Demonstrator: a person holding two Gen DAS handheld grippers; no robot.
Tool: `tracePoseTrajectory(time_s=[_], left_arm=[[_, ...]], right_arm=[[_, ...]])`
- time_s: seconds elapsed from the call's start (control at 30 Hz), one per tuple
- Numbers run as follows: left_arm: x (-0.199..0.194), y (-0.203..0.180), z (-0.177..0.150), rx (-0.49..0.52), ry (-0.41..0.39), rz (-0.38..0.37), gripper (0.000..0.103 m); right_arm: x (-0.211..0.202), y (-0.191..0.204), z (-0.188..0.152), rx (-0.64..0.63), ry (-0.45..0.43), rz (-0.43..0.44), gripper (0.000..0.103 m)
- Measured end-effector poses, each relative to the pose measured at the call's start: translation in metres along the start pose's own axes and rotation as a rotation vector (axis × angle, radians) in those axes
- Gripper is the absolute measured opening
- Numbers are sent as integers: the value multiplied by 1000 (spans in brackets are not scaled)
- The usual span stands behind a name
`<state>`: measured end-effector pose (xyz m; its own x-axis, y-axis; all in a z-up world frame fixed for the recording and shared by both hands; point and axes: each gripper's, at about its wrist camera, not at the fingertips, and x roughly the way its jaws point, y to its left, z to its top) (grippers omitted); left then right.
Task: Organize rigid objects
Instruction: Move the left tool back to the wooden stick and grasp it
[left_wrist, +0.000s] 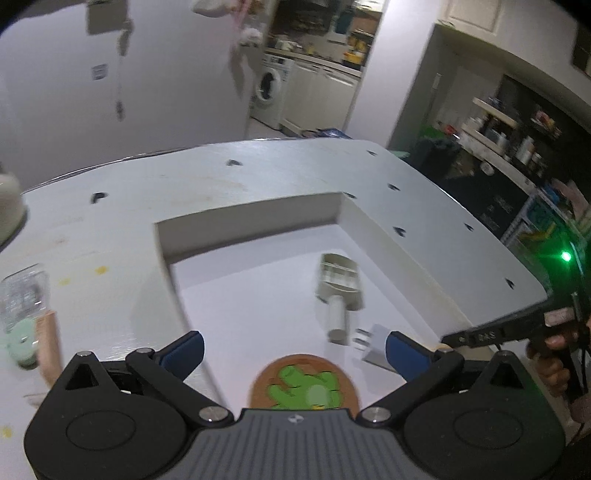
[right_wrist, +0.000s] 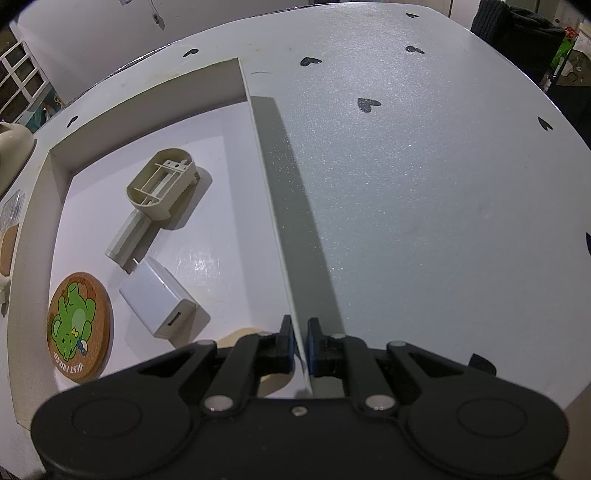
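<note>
White counter (right_wrist: 424, 184), speckled and printed with small black hearts, fills both views, with a kitchen doorway and a washing machine (left_wrist: 267, 94) blurred behind it. Sunk into it is a white open box (right_wrist: 59, 162), its lid (right_wrist: 295, 206) standing up on the right side. The right gripper (right_wrist: 301, 343) has its jaws clenched on the lid's near edge, a blue pad on each face. Inside the box lie a beige plastic scoop-like piece (right_wrist: 155, 195) with a round handle, a white charger (right_wrist: 157, 295) (its prongs just beside that handle) and a cork coaster (right_wrist: 79, 325) with a green bear, near the left wall. The left gripper (left_wrist: 295, 350) hangs above the box's near end, jaws released wide and holding nothing.
</note>
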<state>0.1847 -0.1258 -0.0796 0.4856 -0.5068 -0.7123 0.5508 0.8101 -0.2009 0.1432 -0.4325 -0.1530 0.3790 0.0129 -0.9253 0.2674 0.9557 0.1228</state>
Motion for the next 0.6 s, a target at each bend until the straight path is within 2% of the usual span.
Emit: tracePoseTrajectory(time_s=[0.23, 0.6], left_arm=[[-20, 38, -5, -92, -35, 76, 103], [-32, 106, -4, -262, -71, 254, 103]], right_arm=[[0, 0, 0, 0, 0, 0, 9], [-1, 0, 1, 0, -1, -1, 9]])
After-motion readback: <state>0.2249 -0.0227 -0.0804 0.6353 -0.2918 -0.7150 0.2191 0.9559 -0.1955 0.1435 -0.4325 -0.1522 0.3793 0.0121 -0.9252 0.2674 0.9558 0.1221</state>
